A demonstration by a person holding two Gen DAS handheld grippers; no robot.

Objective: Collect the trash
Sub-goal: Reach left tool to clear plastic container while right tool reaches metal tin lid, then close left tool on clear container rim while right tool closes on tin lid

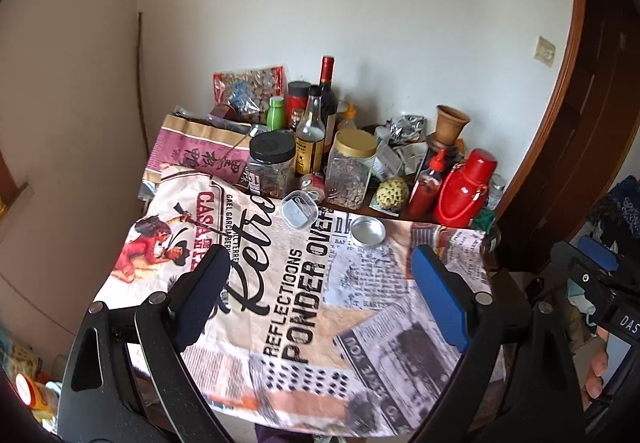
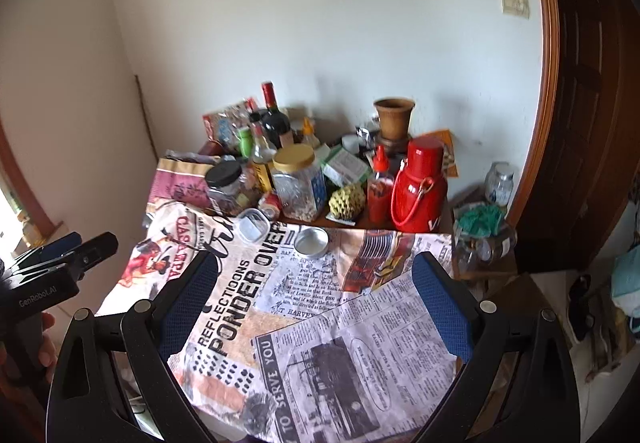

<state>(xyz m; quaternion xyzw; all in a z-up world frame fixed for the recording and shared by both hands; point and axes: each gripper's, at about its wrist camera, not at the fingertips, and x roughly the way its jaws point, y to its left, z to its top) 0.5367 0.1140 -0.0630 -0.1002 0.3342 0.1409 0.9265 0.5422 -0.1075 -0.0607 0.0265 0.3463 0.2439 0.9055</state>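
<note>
A small clear plastic box and a round shallow metal tin lie on the far part of a newspaper-print cloth that covers the table. Crumpled foil packets sit at the back. My left gripper hovers above the cloth's near half, its jaws wide apart and nothing between them. My right gripper hangs over the same cloth, open and empty too. Both point toward the box and the tin, well short of them.
Behind the cloth stand crowded jars and bottles: a black-lidded jar, a gold-lidded jar, a wine bottle, a red sauce bottle, a red flask, a custard apple, a clay pot. Walls close the back and left.
</note>
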